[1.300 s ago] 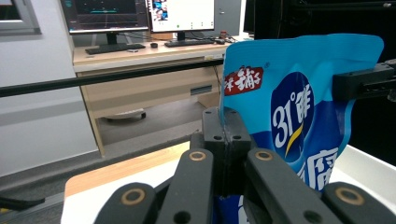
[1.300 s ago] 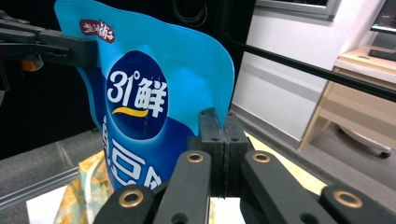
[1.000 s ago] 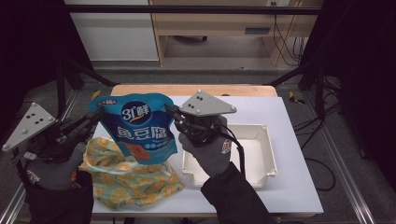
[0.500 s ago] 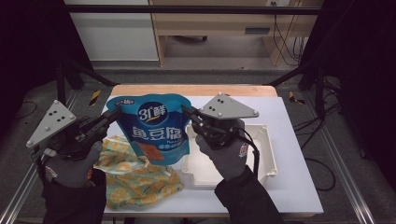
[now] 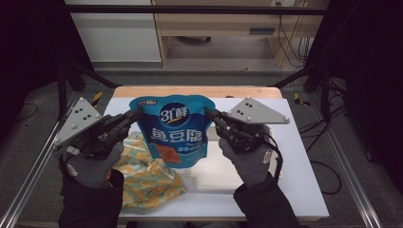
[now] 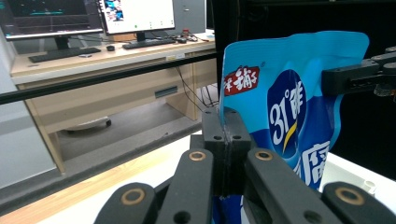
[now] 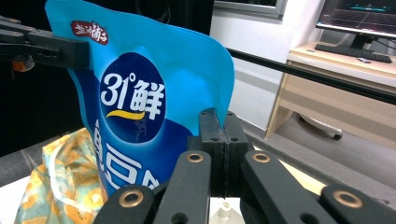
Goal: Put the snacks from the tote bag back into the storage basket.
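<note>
Nearest the person, the left gripper [image 5: 135, 114] and right gripper [image 5: 210, 114] each have their jaws clamped tight on an upper edge of the blue pouch [image 5: 173, 130]. It hangs upright between them, probably clear of the table [image 5: 304, 190], with the patterned cloth [image 5: 147, 183] and white tray [image 5: 214, 175] beneath.

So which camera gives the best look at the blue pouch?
The high view: the whole blue pouch hangs between both grippers. The left gripper view catches one edge and part of the front; the right gripper view shows its upper front.
</note>
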